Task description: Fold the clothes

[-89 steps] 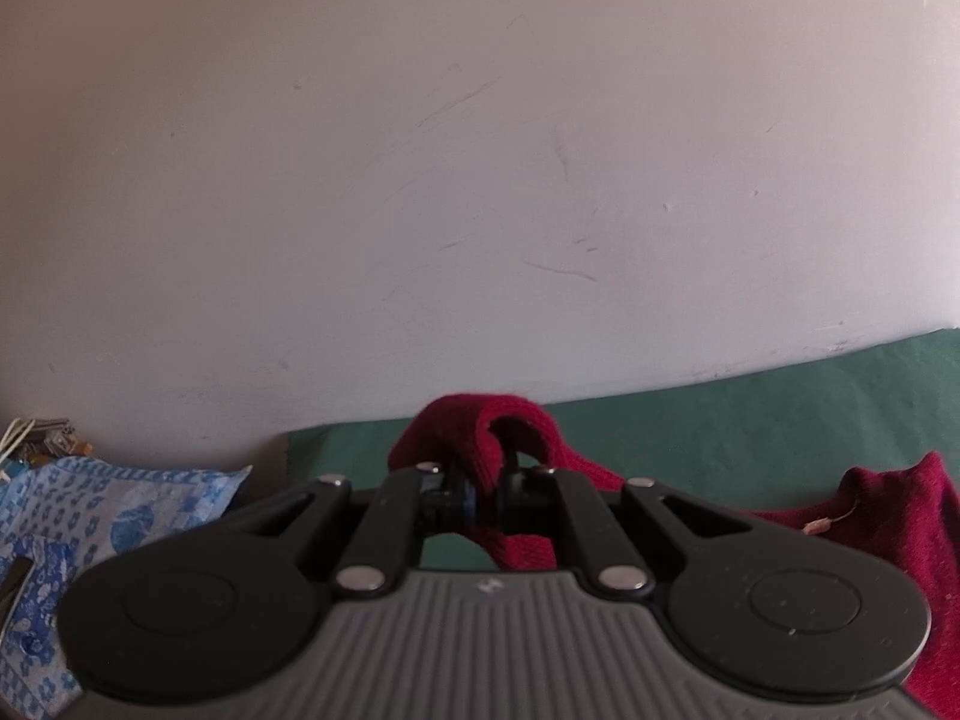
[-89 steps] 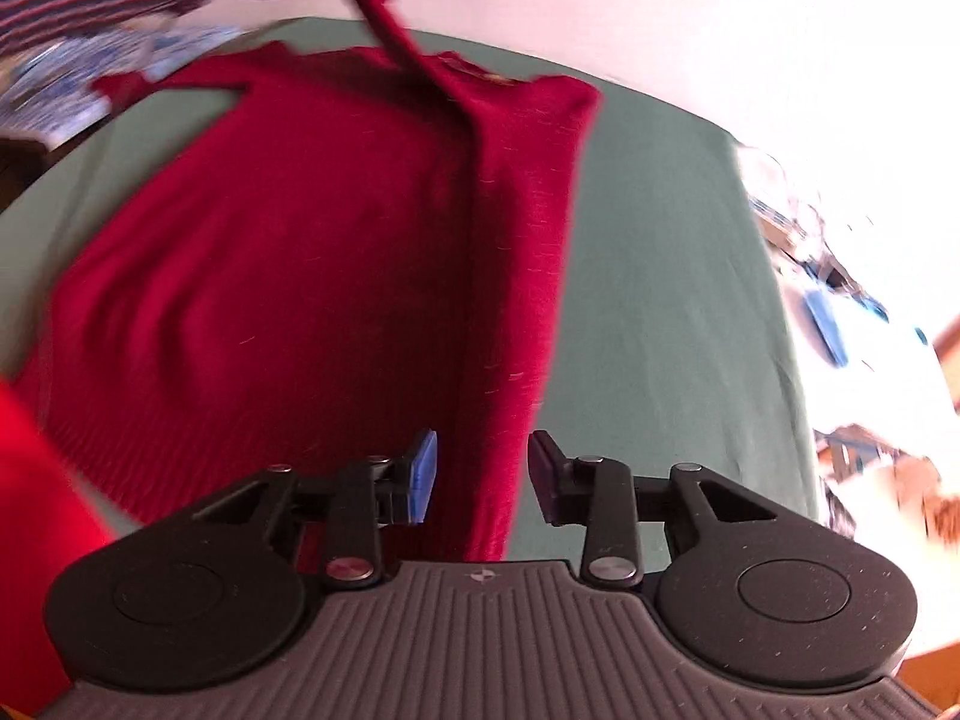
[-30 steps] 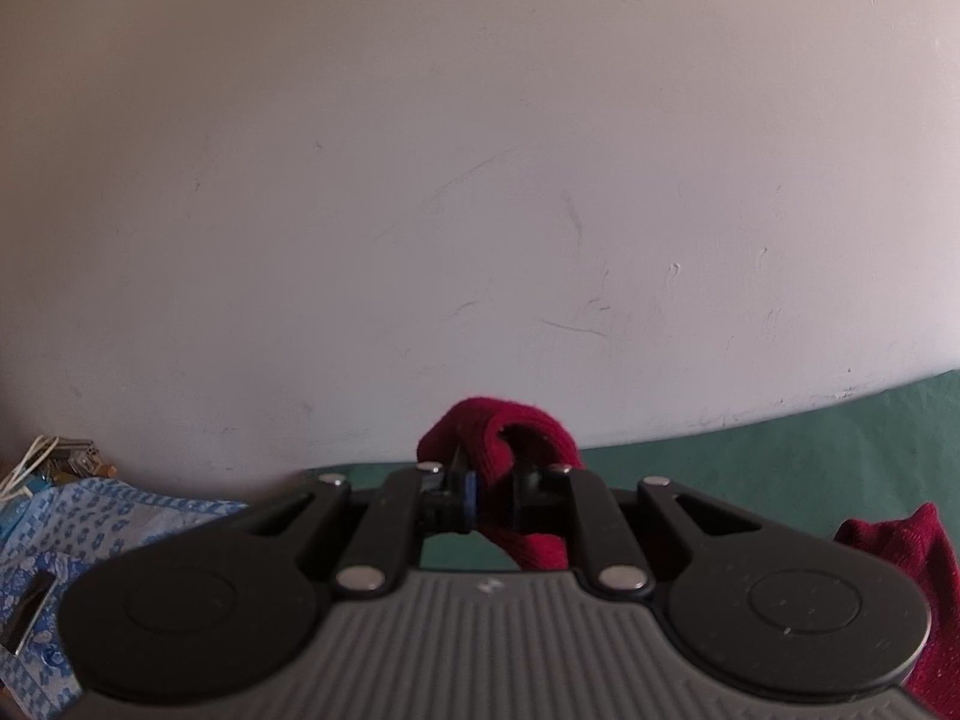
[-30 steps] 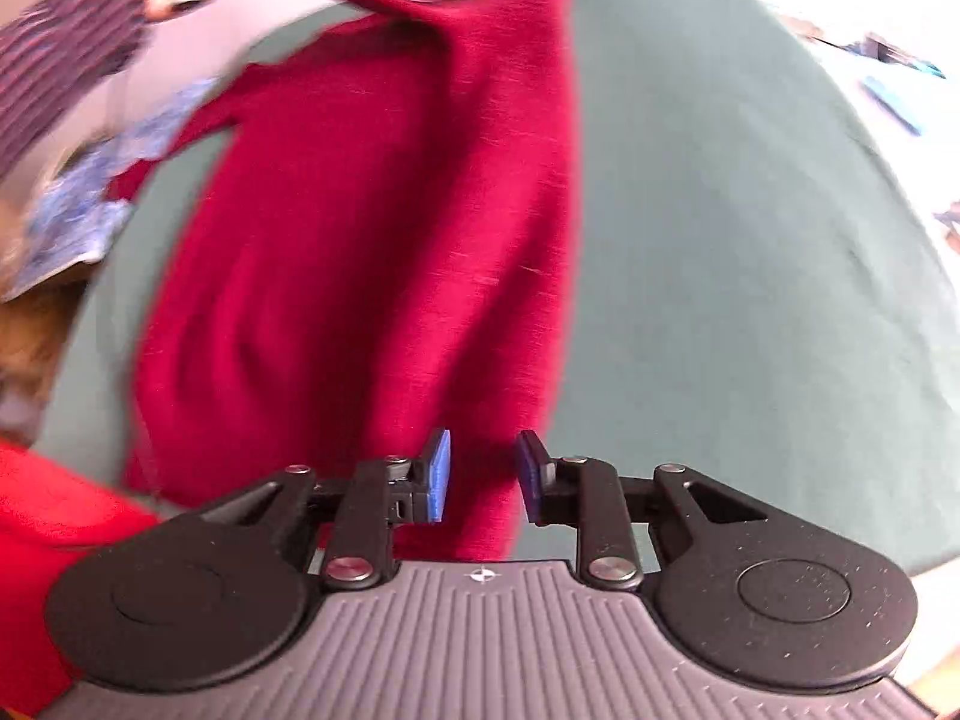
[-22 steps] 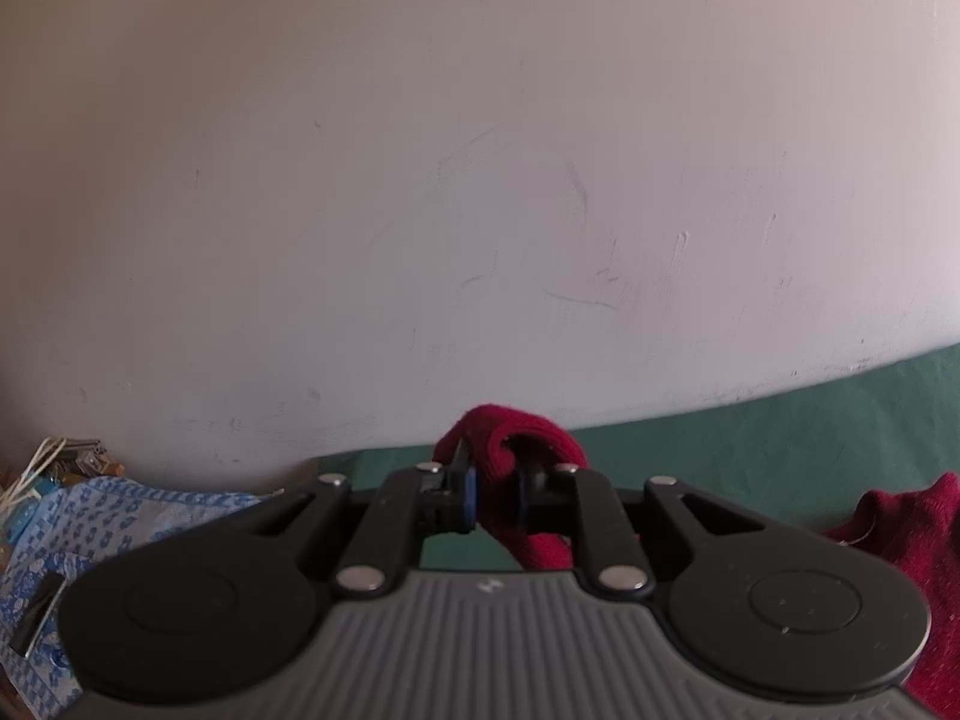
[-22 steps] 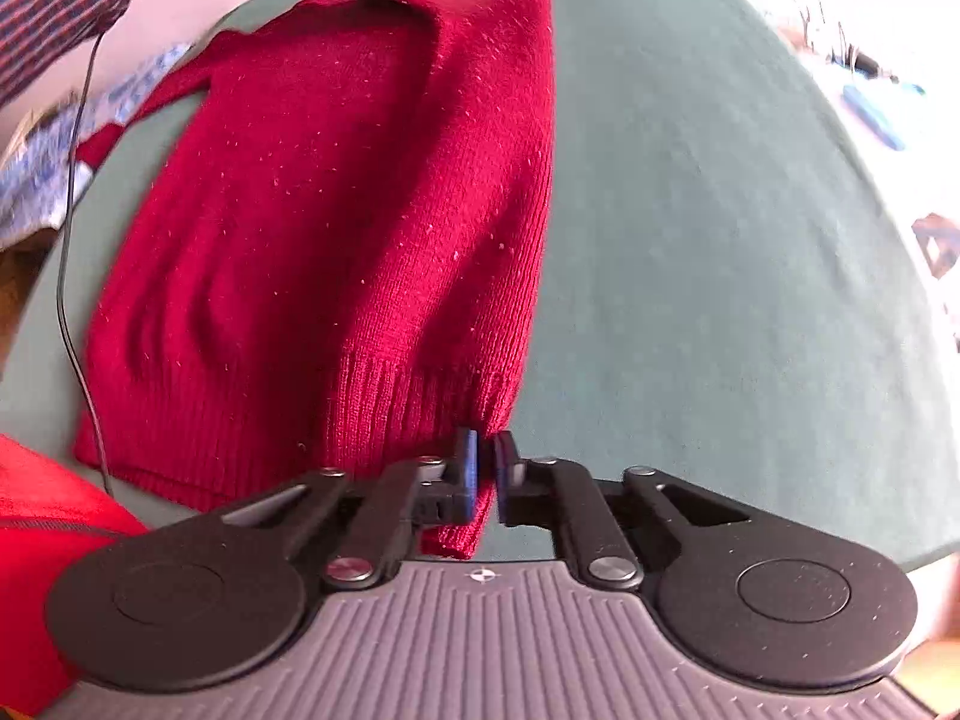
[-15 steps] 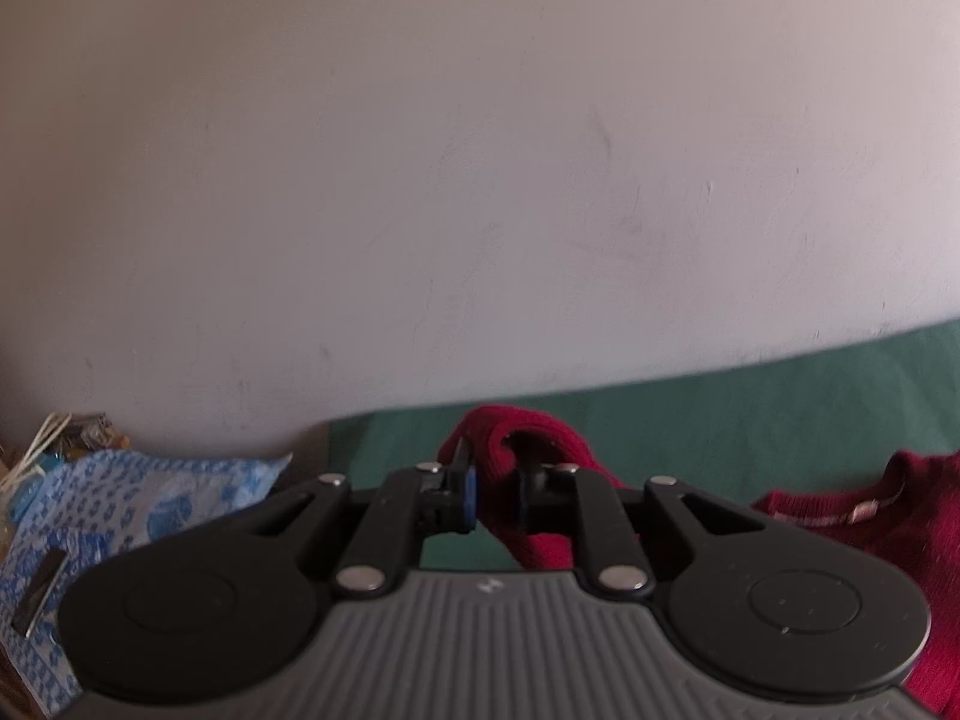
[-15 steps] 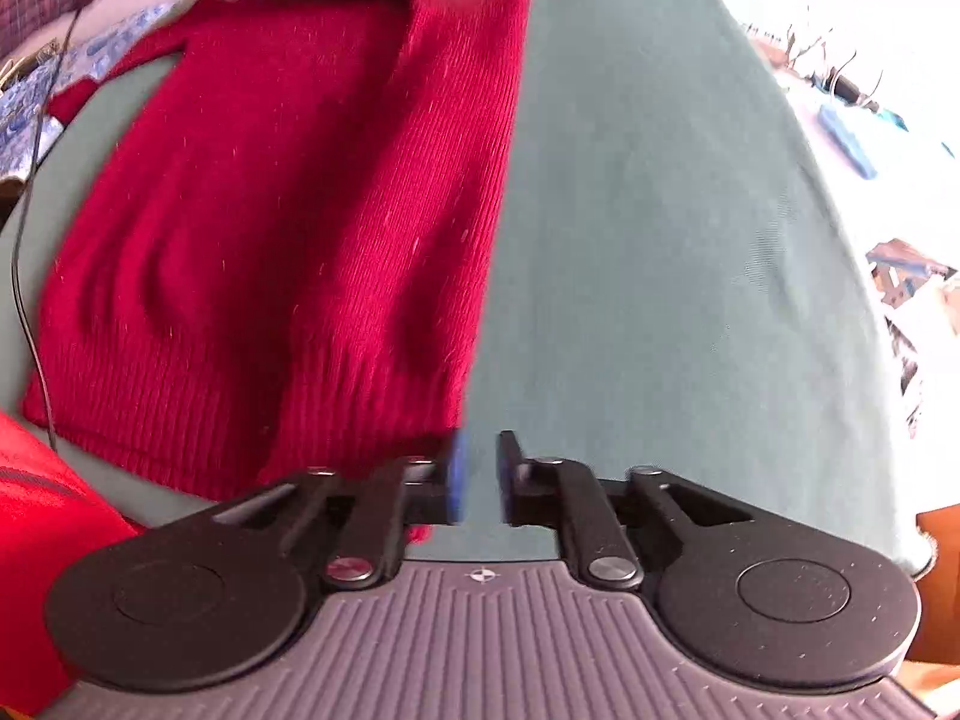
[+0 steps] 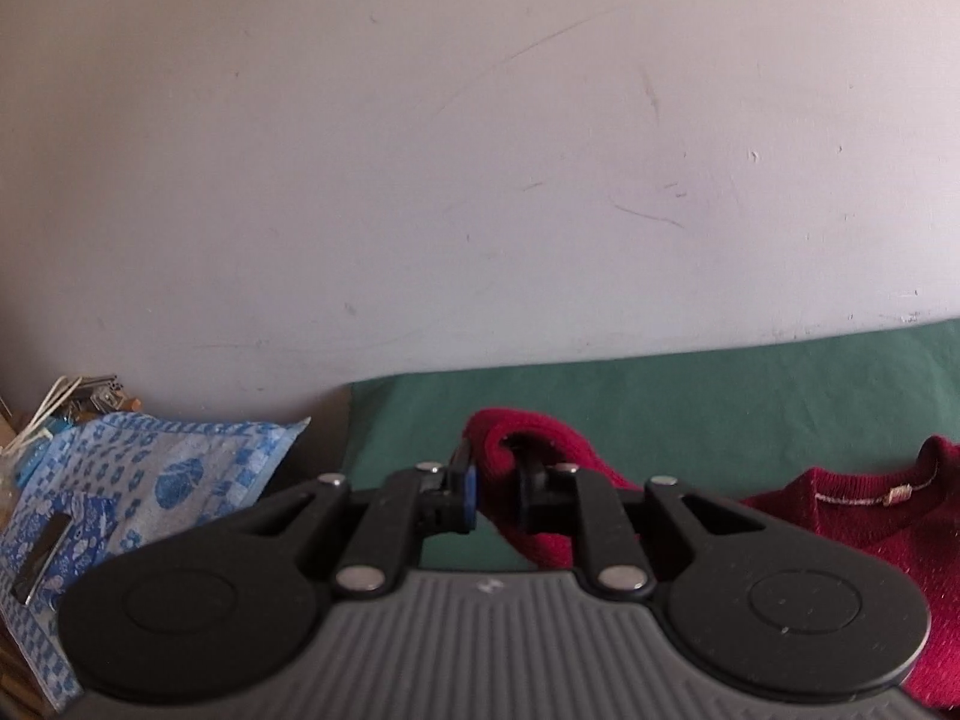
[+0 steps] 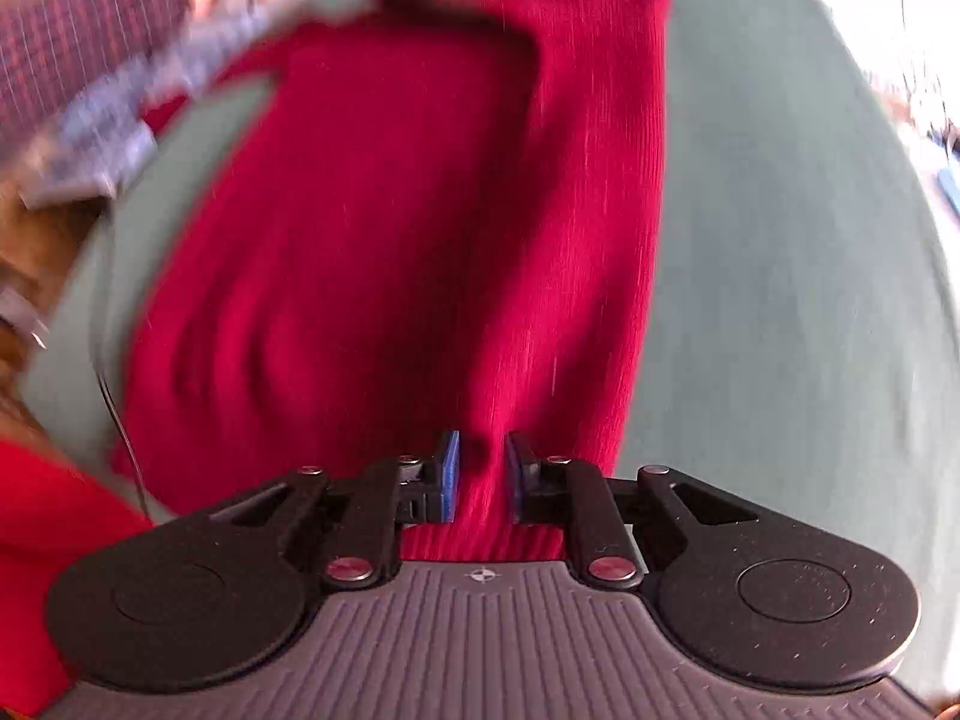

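Right gripper (image 10: 483, 477) clamps the hem of the red sweater (image 10: 384, 228). Ahead, the sweater lies spread on the green worktop (image 10: 780, 252). Left gripper (image 9: 497, 495) pinches a cuff. Folding barely begun; most folds remain.

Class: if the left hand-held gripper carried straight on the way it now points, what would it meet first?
Beyond the red sleeve pinched in the left hand-held gripper, probably the green tabletop, then the white wall; depth is unclear.
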`<state>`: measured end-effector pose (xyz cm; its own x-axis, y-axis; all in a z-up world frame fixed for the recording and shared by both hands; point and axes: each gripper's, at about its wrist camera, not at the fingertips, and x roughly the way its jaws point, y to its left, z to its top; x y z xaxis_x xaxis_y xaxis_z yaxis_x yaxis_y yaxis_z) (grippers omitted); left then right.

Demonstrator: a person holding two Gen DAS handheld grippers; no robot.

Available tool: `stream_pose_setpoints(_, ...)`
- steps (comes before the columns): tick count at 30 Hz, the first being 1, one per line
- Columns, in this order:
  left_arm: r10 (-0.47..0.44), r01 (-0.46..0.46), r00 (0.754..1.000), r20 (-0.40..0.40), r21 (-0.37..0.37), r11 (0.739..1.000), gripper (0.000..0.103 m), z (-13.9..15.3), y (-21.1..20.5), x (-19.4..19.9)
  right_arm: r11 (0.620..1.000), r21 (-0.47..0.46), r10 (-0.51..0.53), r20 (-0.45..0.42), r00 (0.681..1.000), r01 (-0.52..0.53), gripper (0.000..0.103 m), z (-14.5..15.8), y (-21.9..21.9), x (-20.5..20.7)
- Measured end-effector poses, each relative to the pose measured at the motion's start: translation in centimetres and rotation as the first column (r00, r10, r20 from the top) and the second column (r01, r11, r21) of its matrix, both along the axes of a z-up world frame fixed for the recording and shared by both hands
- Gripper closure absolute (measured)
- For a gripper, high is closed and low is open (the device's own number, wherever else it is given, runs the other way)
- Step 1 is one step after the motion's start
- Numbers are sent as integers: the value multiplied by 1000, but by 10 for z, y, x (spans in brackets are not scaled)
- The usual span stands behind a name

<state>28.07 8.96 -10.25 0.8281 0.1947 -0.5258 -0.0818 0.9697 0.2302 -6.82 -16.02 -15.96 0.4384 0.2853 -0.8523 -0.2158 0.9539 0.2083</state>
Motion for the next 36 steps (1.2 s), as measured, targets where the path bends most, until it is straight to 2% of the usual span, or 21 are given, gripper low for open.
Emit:
stream_pose_setpoints(2,3,-3,1000,-1,6,1000,87,-1,-3,3,998,52,-32,3,999,31,87,-2,-9,35)
stream_pose_setpoints(5,-5,5,1000,5,23,1000,87,1,-9,5,999,28,-34,-65,997,36,85,-24,-15,87)
stream_pose_setpoints(8,-11,10,1000,9,41,999,87,3,-9,5,994,9,105,-129,986,-105,87,-17,-22,117)
stream_pose_setpoints(11,20,-20,1000,11,34,999,87,4,-5,4,993,14,114,-62,992,-113,86,18,-50,155)
stream_pose_setpoints(14,68,-70,997,47,37,997,86,6,-1,-2,995,-9,98,-10,995,-98,86,36,-70,207)
stream_pose_setpoints(15,83,-86,994,68,41,995,86,8,0,-5,997,-28,79,8,997,-79,86,38,-72,229)
stream_pose_setpoints(17,100,-105,989,106,42,994,87,10,3,-11,1000,9,20,34,999,-20,83,38,-83,272)
stream_pose_setpoints(20,100,-105,991,93,53,993,87,3,2,-15,996,59,-66,97,993,61,83,30,-95,321)
stream_pose_setpoints(22,106,-115,988,115,75,991,87,-3,0,-22,992,73,-108,123,987,100,81,21,-89,354)
stream_pose_setpoints(25,140,-159,975,174,98,982,87,-10,2,-38,985,99,-156,131,979,144,82,-2,-86,374)
stream_pose_setpoints(27,173,-193,969,177,103,976,87,-16,5,-43,976,133,-187,128,974,170,82,-17,-83,386)
stream_pose_setpoints(30,198,-215,970,141,114,970,87,-30,12,-40,977,138,-181,110,977,165,82,-39,-74,409)
stream_pose_setpoints(33,199,-209,975,96,114,971,87,-43,16,-39,982,130,-153,143,978,135,81,-35,-71,417)
stream_pose_setpoints(36,196,-200,979,54,65,978,84,-51,25,-35,963,242,-160,161,974,118,82,-22,-81,407)
